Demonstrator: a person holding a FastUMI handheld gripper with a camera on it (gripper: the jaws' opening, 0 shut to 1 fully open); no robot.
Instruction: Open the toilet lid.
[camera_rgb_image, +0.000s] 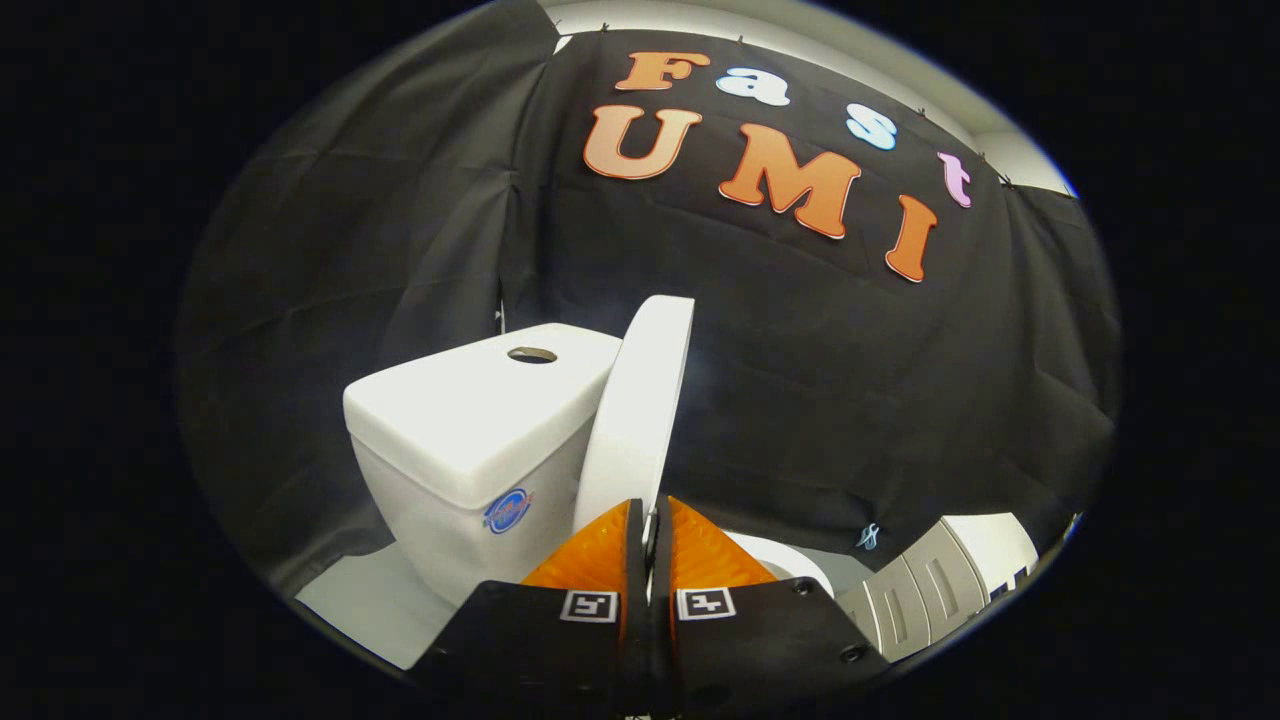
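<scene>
Your gripper (651, 515) has its fingers nearly together, clamped on the lower edge of the white plastic toilet lid (640, 400), which stands raised just ahead. Left of the lid sits the white ceramic tank (470, 430); the white seat rim (790, 562) curves right of your fingers.

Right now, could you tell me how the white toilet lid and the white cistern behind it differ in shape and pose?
The white toilet lid is a thin rounded panel standing nearly upright; the white cistern is a boxy block with a flat top. The lid is plain, while the cistern has a round hole on top and a blue sticker on its front. The gripper has its jaws nearly closed around the lid's lower edge. Both are glossy white.
</scene>
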